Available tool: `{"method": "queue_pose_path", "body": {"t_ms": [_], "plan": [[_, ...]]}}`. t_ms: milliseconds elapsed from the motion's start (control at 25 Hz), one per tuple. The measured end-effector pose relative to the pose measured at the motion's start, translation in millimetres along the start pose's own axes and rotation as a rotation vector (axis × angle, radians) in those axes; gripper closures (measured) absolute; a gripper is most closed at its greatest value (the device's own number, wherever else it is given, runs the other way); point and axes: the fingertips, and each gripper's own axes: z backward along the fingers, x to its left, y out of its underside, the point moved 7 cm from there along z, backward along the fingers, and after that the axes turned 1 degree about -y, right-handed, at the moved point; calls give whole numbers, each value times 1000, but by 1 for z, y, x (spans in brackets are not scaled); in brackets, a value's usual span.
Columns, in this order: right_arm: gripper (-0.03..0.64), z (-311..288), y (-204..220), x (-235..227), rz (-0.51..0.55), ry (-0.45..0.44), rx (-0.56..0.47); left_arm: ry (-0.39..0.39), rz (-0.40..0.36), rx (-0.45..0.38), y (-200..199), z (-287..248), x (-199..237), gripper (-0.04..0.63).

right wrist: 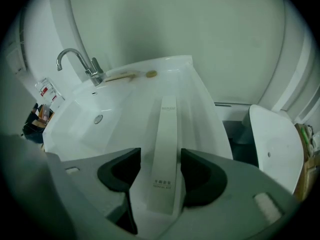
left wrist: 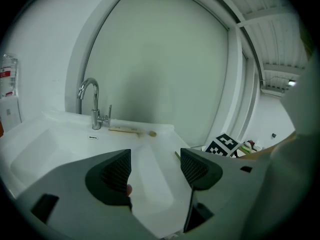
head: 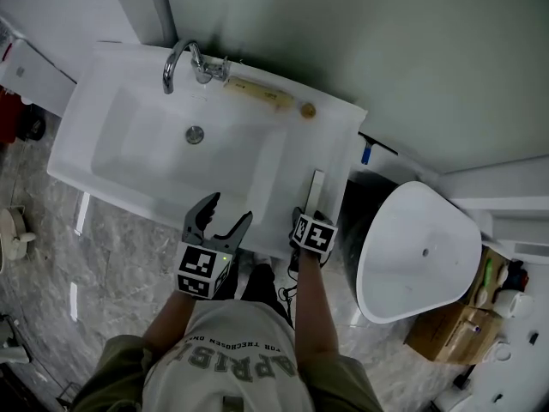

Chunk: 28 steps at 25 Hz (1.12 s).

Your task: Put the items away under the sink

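Note:
A long white carton (right wrist: 165,151) lies lengthwise on the right ledge of the white sink (head: 129,157), also seen as the carton (head: 315,194) from the head view. My right gripper (right wrist: 159,173) is open with a jaw on each side of the carton's near end, a small gap showing on the left side. In the head view the right gripper (head: 310,219) is at the sink's front right corner. My left gripper (head: 230,209) hovers open over the sink's front rim, with nothing between the left gripper (left wrist: 155,166) jaws.
A chrome faucet (head: 184,63) stands at the back of the sink. A wooden-handled stick (head: 257,93) and a small round piece (head: 307,110) lie beside it. A white oval fixture (head: 420,251) stands to the right, and a cardboard box (head: 455,329) with items beyond it.

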Motion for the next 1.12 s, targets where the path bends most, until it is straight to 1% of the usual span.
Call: {"method": "queue_pose_path", "body": {"t_ms": [120,160,280,440,600,760,880,1000,1120], "plan": [[375,0,0,-1,1,19,-3,15,-6,5,0,-1,5,293],[390,1,1,-2,-1,28,-4,21,-8,8,1,-2,6,293],[465,3,2,-7,-3,47,-6,35,-14,16,1,-2,9,293],[469,2,1,-7,12,50,-3,47,-20,15,0,-3,11,293],[471,2,2,-7,4,39,-6,53,-25,20,2,-4,9,293],[472,5,4,-9,-21,8,-20,54,-26,20,4,-3,7,293],[474,11,6,-10,-20,-12,-44,50,-28,23,7,0,4,293],[474,20,4,-9,-9,-46,-77,38,-26,28,11,3,1,293],[474,29,1,-3,28,-88,-107,13,-25,22,16,8,-2,293]]}}
